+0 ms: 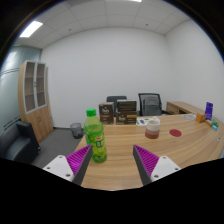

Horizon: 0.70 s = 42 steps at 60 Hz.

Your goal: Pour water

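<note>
On the table (190, 150), a green bottle (95, 136) stands upright just ahead of the left pad (80, 159), the gripper (113, 165) spread wide, empty, likely lining up to grasp it.

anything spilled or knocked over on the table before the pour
Nothing stands out. The green bottle stands upright, cap on, just ahead of the open gripper, nearer its left finger. The cup sits upright farther back on the wooden table. No puddle or wet patch shows on the tabletop.
</note>
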Each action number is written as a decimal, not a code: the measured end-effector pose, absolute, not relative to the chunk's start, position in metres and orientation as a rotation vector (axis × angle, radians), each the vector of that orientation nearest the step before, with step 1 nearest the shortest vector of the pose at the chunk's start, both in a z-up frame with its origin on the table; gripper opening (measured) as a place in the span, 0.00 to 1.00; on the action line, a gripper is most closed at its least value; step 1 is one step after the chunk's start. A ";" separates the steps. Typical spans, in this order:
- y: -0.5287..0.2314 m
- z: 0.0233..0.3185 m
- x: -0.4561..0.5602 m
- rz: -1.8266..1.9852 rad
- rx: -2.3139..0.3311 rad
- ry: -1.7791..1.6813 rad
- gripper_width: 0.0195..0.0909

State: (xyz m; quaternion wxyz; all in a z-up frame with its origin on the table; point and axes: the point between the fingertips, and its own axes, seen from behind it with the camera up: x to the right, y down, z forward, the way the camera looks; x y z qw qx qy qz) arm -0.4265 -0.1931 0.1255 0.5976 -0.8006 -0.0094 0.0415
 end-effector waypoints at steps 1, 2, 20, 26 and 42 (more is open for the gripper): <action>-0.191 0.121 -0.431 0.109 -1.861 -0.027 0.90; -0.187 0.118 -0.435 0.121 -1.865 -0.028 0.90; -0.100 0.093 -0.442 0.142 -1.834 -0.081 0.90; -0.075 0.091 -0.436 0.132 -1.814 -0.078 0.90; -0.047 0.084 -0.449 0.140 -1.775 -0.096 0.46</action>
